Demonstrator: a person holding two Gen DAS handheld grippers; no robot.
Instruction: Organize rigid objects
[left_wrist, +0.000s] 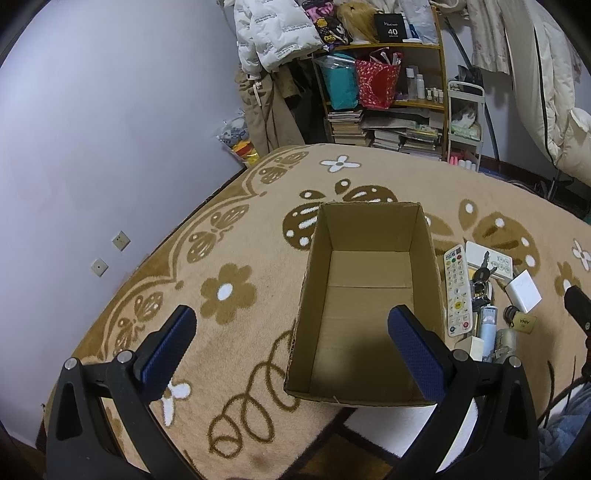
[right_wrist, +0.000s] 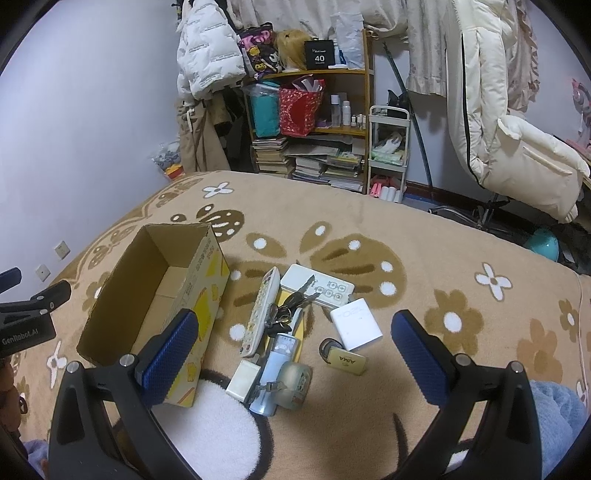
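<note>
An open cardboard box (left_wrist: 369, 273) (right_wrist: 147, 280) lies empty on the patterned blanket. Right of it is a pile: a white remote (right_wrist: 260, 312) (left_wrist: 457, 291), a white power strip (right_wrist: 317, 290), a bunch of keys (right_wrist: 286, 314), a white charger block (right_wrist: 356, 325), a brass padlock (right_wrist: 345, 358), a tape roll (right_wrist: 293, 384), a pale blue bottle (right_wrist: 273, 369) and a small white box (right_wrist: 242, 380). My left gripper (left_wrist: 291, 347) hovers open over the box's near end. My right gripper (right_wrist: 295, 354) hangs open above the pile, holding nothing.
The blanket (right_wrist: 443, 258) covers a bed against a lilac wall (left_wrist: 92, 129). Behind stand a cluttered wooden shelf (right_wrist: 314, 122) with books and bags, a white cart (right_wrist: 388, 155) and hanging coats (right_wrist: 491, 92).
</note>
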